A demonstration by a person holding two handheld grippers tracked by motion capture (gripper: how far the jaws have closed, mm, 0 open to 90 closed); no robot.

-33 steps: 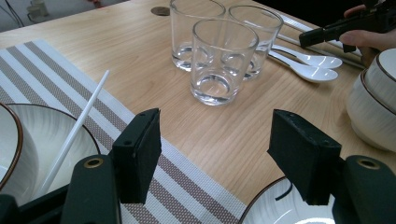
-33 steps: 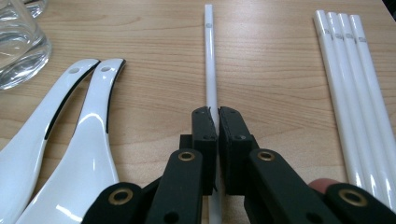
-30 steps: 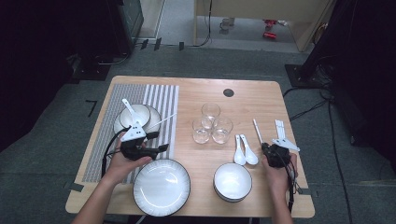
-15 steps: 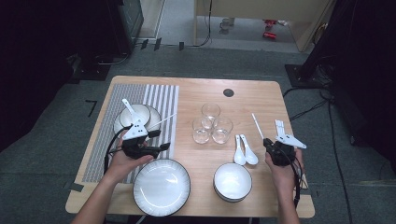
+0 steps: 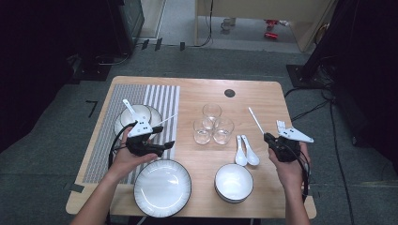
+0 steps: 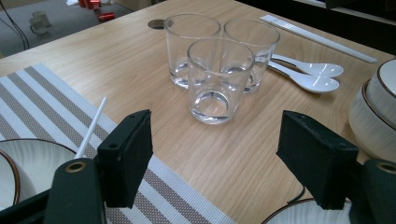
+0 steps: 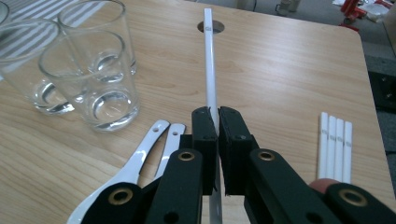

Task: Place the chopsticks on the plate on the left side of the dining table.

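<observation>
Presently the right gripper (image 7: 218, 122) is clenched on a white chopstick (image 7: 208, 60), which juts forward from between the jaws, lifted clear of the table (image 5: 263, 101). Just right of it, four more chopsticks (image 7: 335, 147) lie side by side on the wood. To its left, two white spoons (image 5: 246, 151); beyond them, three glasses (image 5: 212, 124) clustered together. A white bowl (image 5: 233, 182) sits near, toward the person.

Left gripper (image 5: 165, 145): jaws apart and just been opening, nothing between them, hovering at the striped mat's (image 5: 162, 98) edge. Behind it a bowl with one chopstick (image 6: 91, 127) resting on it; a white plate (image 5: 162, 188) just in front of the hand.
</observation>
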